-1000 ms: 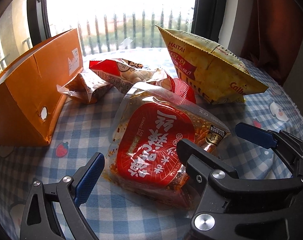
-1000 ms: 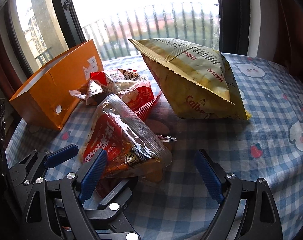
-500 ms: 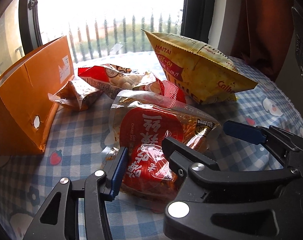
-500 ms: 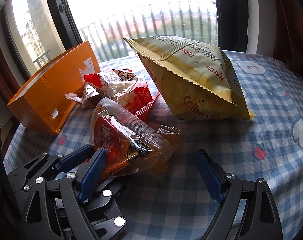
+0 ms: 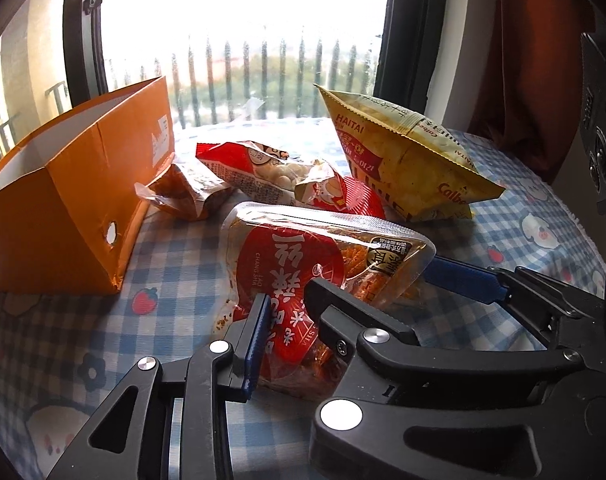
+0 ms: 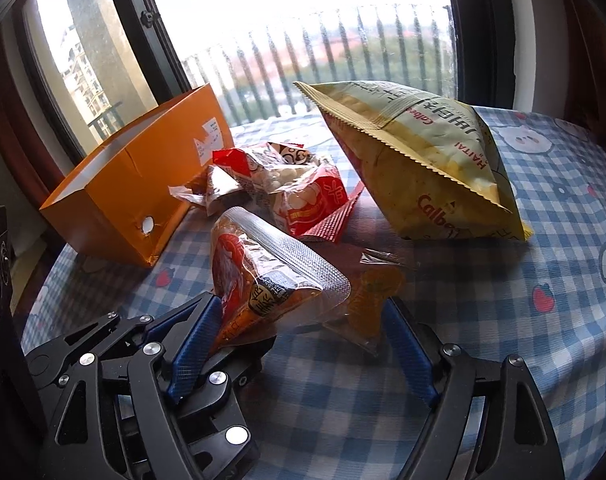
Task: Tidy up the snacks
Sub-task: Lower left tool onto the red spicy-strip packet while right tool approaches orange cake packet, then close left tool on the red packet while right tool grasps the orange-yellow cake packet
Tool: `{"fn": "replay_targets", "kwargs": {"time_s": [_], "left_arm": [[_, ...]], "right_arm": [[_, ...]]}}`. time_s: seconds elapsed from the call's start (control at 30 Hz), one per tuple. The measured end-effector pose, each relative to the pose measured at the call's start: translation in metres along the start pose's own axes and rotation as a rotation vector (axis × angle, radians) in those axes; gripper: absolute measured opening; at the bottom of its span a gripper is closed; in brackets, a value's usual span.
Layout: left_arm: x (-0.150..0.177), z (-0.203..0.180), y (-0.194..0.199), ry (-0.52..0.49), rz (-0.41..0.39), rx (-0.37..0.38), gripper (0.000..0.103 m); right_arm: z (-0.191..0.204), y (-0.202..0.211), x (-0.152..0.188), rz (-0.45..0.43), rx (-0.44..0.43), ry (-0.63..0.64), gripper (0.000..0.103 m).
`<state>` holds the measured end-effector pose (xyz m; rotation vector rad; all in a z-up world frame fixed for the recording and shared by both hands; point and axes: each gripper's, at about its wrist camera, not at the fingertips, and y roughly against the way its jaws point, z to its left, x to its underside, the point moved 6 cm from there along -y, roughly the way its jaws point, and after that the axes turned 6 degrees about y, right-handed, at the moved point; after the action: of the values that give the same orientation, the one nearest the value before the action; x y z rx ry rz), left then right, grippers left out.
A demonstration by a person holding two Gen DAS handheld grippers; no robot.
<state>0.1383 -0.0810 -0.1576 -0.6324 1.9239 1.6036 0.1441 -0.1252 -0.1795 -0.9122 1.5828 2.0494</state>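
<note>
Both wrist views low over the table, facing the window, close, sharing the spicy snack pouch (image 5: 303,268) (image 6: 259,276)

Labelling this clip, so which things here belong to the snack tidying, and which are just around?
Job:
orange box
red spicy-strip pouch, left gripper shut on it
yellow Calbee bag
red-white snack bag
small orange packet
right gripper, open

Around:
checked tablecloth
window railing

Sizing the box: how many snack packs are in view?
5: red pack in left tongs, orange sachet beside it, peanut bag and brown pack by the box, yellow bag behind. More may hide.
</note>
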Motion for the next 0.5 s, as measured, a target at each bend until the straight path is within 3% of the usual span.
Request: {"fn": "replay_targets", "kwargs": {"time_s": [0.27,0.5], "left_arm": [[-0.005,0.006,0.005,0.023,-0.022,-0.012,0.035],[-0.012,0.022,-0.008,0.075,-0.001,-0.052,0.035]], "right_arm": [[0.015,0.003,-0.007,-0.013,-0.018,0.029,0.084],[0.016,0.007,-0.019,-0.084,0.039,0.046,0.084]]}}
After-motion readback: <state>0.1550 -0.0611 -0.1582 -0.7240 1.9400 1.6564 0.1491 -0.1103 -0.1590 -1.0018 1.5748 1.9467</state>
